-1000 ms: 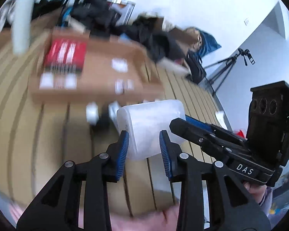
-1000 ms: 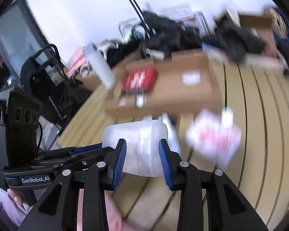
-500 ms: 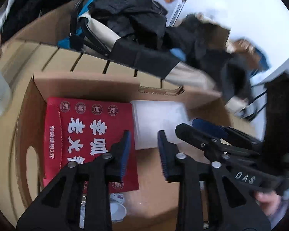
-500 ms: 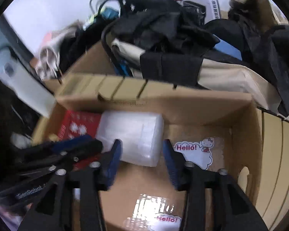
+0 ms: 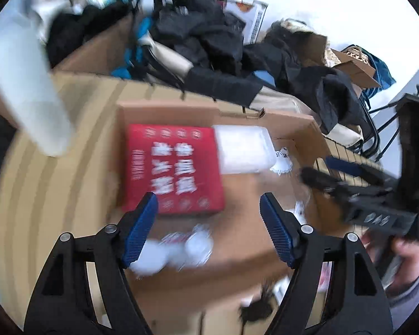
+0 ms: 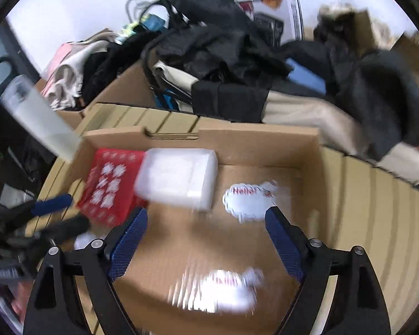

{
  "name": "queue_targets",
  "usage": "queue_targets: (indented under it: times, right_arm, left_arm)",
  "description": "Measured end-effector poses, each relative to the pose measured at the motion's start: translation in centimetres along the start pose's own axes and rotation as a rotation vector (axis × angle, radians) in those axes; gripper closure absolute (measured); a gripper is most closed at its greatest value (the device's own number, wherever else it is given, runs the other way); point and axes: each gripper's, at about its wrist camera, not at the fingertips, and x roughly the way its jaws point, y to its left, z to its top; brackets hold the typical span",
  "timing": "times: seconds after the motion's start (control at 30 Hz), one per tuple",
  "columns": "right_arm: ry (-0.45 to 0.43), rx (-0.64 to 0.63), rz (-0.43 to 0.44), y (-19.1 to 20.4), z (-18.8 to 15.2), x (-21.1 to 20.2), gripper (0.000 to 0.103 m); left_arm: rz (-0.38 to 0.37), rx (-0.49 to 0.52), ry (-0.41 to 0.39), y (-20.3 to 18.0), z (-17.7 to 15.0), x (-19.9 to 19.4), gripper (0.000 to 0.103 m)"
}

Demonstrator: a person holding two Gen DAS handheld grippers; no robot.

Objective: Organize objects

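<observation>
Blue ribbed pads on black plastic fingers: left gripper (image 5: pixel 208 227) spread wide, holding nothing; right gripper (image 6: pixel 206 241) likewise spread, nothing between its pads. Both hover over an open corrugated cardboard box (image 6: pixel 254 139). On the box floor, white "Hello!" stickers (image 6: pixel 248 199), blurred. Further in, a translucent rectangular plastic container (image 6: pixel 178 178) with rounded corners lies flat, touching a flat red carton (image 5: pixel 174 169) with white print. Beyond the box, slatted wooden tabletop (image 6: pixel 377 209), then heaped black fabric (image 6: pixel 223 47). Frosted cylindrical bottle (image 5: pixel 28 83) at left.
</observation>
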Motion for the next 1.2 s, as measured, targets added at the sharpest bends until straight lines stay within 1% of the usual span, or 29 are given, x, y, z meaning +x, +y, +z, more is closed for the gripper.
queue_targets:
  times: [0.03,0.07,0.13,0.17,0.23,0.3,0.37,0.4,0.47,0.5,0.53,0.6,0.67,0.73,0.8,0.9,0.97,1.03,1.07,1.1,1.17,1.2]
  right_arm:
    - [-0.015,-0.011,-0.010,0.0,-0.3,-1.4,0.014]
    - [-0.047,-0.026,-0.028,0.3,-0.8,-4.0,0.014]
    - [-0.099,-0.032,-0.047,0.3,-1.4,-8.0,0.014]
    - [-0.127,-0.030,-0.054,0.3,-1.8,-10.2,0.014]
    - [-0.177,-0.034,-0.063,0.6,-2.8,-14.6,0.014]
    - [-0.225,-0.061,-0.075,1.4,-4.4,-18.9,0.014]
    - [-0.257,-0.098,-0.078,2.5,-5.8,-21.5,0.014]
    - [-0.271,-0.126,-0.088,3.3,-7.0,-22.9,0.014]
    - [-0.286,-0.197,-0.116,5.2,-9.8,-24.7,0.014]
    - [-0.297,-0.230,-0.127,6.0,-11.1,-25.3,0.014]
    - [-0.307,-0.262,-0.137,6.8,-12.6,-25.8,0.014]
    - [-0.322,-0.314,-0.155,8.3,-16.4,-26.6,0.014]
    - [-0.336,-0.335,-0.136,9.6,-20.3,-27.2,0.014]
    - [-0.324,-0.331,-0.102,10.3,-24.1,-27.3,0.014]
    - [-0.295,-0.328,-0.078,10.9,-27.7,-27.4,0.014]
    - [-0.264,-0.309,-0.066,11.1,-32.2,-27.4,0.014]
    - [-0.240,-0.270,-0.056,10.7,-34.0,-27.0,0.014]
    - [-0.203,-0.256,-0.024,10.3,-35.1,-26.5,0.014]
    - [-0.185,-0.263,-0.025,10.2,-35.3,-26.3,0.014]
    - [-0.188,-0.262,-0.050,10.1,-35.4,-26.3,0.014]
    - [-0.211,-0.233,-0.069,9.7,-35.4,-26.7,0.014]
    - [-0.222,-0.212,-0.065,9.4,-35.4,-26.8,0.014]
  left_arm:
    - [0.030,0.022,-0.020,-0.1,-0.3,-1.7,0.029]
    - [0.074,0.052,-0.047,-0.4,-0.9,-4.1,0.028]
    - [0.132,0.104,-0.095,-1.1,-1.9,-8.1,0.023]
    - [0.145,0.121,-0.114,-1.4,-2.5,-9.8,0.020]
    - [0.164,0.158,-0.163,-2.2,-3.9,-14.0,0.017]
    - [0.188,0.179,-0.202,-3.0,-5.5,-17.5,0.011]
    - [0.208,0.185,-0.244,-3.6,-7.2,-20.7,0.006]
    - [0.206,0.186,-0.272,-3.8,-8.3,-22.3,0.000]
    - [0.222,0.183,-0.335,-4.1,-10.4,-24.8,0.000]
    - [0.249,0.182,-0.364,-4.2,-11.6,-25.6,0.000]
    - [0.294,0.179,-0.381,-4.3,-13.2,-26.2,0.000]
    - [0.325,0.167,-0.372,-4.4,-15.5,-26.5,0.000]
    - [0.298,0.146,-0.343,-4.3,-18.3,-26.8,0.000]
    - [0.258,0.138,-0.329,-4.6,-21.1,-27.0,0.000]
    - [0.247,0.136,-0.322,-5.0,-24.3,-27.2,0.000]
    - [0.234,0.137,-0.284,-5.4,-27.8,-26.9,0.000]
    - [0.197,0.092,-0.256,-5.2,-29.6,-26.5,0.000]
    - [0.156,0.051,-0.217,-5.1,-30.5,-26.1,0.000]
    - [0.157,0.050,-0.193,-5.2,-30.4,-25.7,0.000]
    - [0.174,0.053,-0.190,-5.4,-30.6,-25.8,0.000]
    - [0.195,0.043,-0.216,-5.7,-30.4,-25.9,0.000]
    - [0.187,0.032,-0.224,-5.7,-30.4,-26.0,0.000]
